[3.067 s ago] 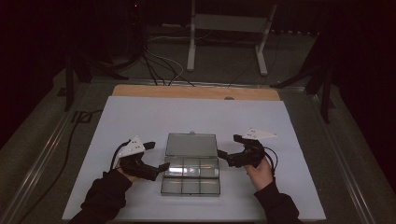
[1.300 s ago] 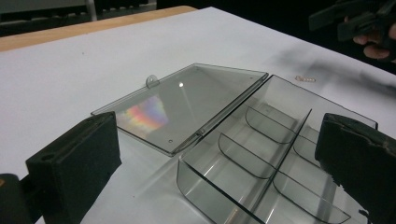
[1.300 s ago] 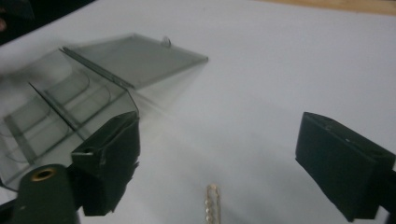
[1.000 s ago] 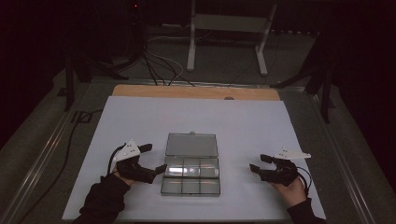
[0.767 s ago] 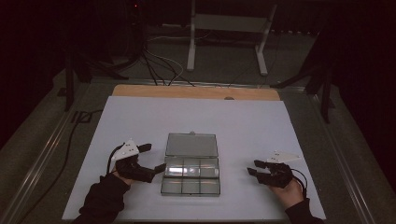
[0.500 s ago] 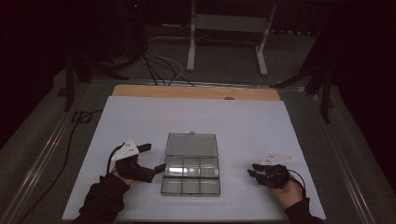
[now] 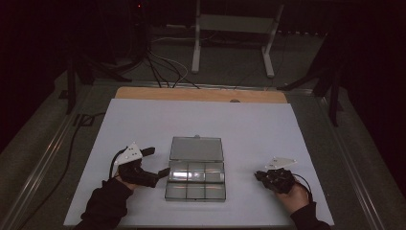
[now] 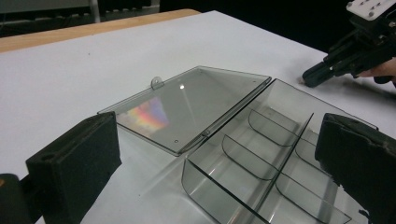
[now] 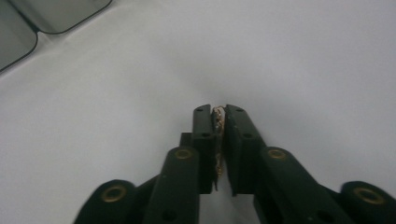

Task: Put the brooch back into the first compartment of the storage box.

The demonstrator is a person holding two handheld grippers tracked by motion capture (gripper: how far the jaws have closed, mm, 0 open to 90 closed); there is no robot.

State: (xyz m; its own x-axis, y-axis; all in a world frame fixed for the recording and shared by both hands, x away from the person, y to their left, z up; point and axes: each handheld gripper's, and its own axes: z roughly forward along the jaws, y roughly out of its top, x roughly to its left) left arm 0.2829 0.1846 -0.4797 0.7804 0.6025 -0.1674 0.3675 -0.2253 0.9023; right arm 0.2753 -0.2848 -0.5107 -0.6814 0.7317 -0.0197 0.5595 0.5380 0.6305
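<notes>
A clear plastic compartment box [image 7: 196, 184] lies open in the middle of the white table, its lid [image 7: 196, 148] folded flat behind it. My left gripper [image 7: 155, 162] stands open at the box's left edge; in the left gripper view its jaws [image 8: 219, 140] are wide apart with the box's compartments [image 8: 261, 154] ahead. My right gripper [image 7: 261, 176] rests low on the table to the right of the box. Its jaws have just been closing and now pinch a small thin gold-coloured thing [image 9: 218, 122] between the pads [image 9: 233, 126].
The white sheet [image 7: 201, 120] covers the table, with a wooden strip [image 7: 201, 94] along its far edge. Cables [image 7: 163, 67] and a stand's legs [image 7: 230, 43] sit on the dark floor beyond. Metal rails [image 7: 48, 153] run along both sides.
My right gripper left the box's right edge, moved out to the right and a little nearer the front edge, and its jaws came together. The left gripper and box stayed put.
</notes>
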